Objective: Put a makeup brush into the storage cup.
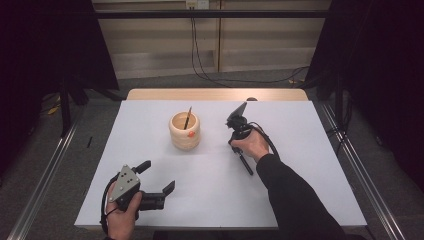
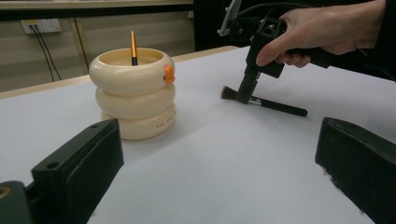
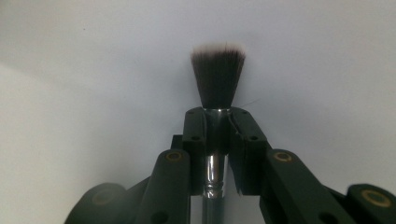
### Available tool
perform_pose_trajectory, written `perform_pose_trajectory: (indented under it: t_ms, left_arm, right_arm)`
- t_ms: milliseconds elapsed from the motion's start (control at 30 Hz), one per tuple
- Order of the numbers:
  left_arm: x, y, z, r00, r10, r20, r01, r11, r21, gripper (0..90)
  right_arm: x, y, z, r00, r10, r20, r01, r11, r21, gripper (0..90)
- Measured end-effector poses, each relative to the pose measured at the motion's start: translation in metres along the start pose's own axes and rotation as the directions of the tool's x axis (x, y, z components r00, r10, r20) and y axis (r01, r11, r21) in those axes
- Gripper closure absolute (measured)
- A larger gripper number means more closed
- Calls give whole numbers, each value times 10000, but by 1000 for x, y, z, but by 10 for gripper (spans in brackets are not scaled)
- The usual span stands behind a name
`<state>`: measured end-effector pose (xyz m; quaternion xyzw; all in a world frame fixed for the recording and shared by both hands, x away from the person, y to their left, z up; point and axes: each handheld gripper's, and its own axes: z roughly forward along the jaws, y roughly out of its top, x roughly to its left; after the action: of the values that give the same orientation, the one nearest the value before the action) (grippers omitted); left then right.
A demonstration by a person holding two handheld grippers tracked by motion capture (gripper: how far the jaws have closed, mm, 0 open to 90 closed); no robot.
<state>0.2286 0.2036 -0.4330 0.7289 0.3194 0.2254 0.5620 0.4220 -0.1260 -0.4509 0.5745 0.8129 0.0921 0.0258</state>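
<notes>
The right tongs point down at the white desk, just right of a cream holder shaped like three stacked rings. Their jaws are closed on the silver collar of a makeup brush — seen from the right gripper view, the dark bristles with pale tips fan out just beyond the jaw ends. In the left gripper view the brush lies low and nearly flat over the desk, its black handle reaching away from the right tongs, bristles toward the holder. The right hand wraps the gripper's handle.

The holder stands upright near the middle of the desk, with a small orange knob on its side and a slim brush leaning inside it, tip up.

The left tongs rest near the front left corner of the desk, held in the left hand — jaws spread wide, nothing between them, well apart from the holder.
</notes>
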Motion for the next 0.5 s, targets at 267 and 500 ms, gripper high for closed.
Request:
perform_pose_trajectory:
  t_ms: [267, 500]
  left_arm:
    - [2, 0, -2, 10000, -17, -51, 17, 10000, 11, 9]
    - [1, 0, -2, 10000, -40, -47, 40, 10000, -2, 9]
  right_arm:
    - [-7, -3, -1, 9989, -58, -464, 52, 9999, -124, 777]
    - [-13, -4, -8, 9977, -114, -670, 86, 9991, -421, 778]
